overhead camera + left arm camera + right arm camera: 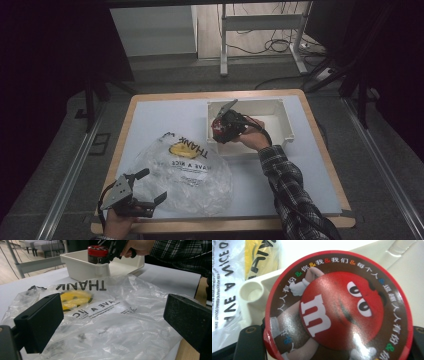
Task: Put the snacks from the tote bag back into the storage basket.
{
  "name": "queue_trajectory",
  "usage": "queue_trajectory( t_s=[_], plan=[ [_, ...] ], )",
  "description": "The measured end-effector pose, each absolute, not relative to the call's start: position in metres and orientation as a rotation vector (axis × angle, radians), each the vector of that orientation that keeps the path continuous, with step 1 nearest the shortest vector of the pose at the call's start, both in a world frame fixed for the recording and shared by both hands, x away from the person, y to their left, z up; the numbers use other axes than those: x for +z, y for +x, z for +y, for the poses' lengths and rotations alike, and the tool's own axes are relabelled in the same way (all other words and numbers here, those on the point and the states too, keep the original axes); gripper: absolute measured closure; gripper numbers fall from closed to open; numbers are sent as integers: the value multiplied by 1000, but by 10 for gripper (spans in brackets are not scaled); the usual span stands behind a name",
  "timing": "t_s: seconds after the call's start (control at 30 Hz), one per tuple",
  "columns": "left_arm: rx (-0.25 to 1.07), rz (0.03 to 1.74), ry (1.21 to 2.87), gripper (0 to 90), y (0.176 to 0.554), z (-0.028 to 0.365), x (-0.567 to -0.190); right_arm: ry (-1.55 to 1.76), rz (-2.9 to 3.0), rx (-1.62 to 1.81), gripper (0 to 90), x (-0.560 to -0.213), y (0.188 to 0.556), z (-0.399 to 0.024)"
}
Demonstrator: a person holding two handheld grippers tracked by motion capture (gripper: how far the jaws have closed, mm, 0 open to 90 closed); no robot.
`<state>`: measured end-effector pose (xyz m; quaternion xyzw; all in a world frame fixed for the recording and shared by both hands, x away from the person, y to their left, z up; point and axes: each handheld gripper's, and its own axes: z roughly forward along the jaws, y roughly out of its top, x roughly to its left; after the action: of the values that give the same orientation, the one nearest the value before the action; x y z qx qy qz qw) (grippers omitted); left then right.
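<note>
The right gripper (223,128) is clamped on a red-lidded candy tub (337,307), holding it over the near left corner of the white bin (280,107) at the table's (150,112) far right. The left gripper (142,187), jaws spread wide and holding nothing, hovers at the near left edge beside the crumpled plastic bag (192,172).

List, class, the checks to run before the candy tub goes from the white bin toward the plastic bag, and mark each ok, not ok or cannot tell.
1. Right tool shut on candy tub: ok.
2. Tub above the white bin wall: ok.
3. Left tool open at the plastic bag: ok.
4. Bag mouth held open: not ok, it lies flat.
5. Tub lid sealed: cannot tell.
</note>
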<state>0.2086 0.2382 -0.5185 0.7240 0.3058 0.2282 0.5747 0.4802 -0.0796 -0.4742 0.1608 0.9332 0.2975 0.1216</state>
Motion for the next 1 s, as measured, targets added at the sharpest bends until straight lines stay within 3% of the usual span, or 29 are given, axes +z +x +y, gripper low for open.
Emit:
queue_trajectory(
  t_s=[1.0],
  plan=[
    [535,703,1691,28,208,238,-518,524,2738,869,255,-505,500,-70]
  ],
)
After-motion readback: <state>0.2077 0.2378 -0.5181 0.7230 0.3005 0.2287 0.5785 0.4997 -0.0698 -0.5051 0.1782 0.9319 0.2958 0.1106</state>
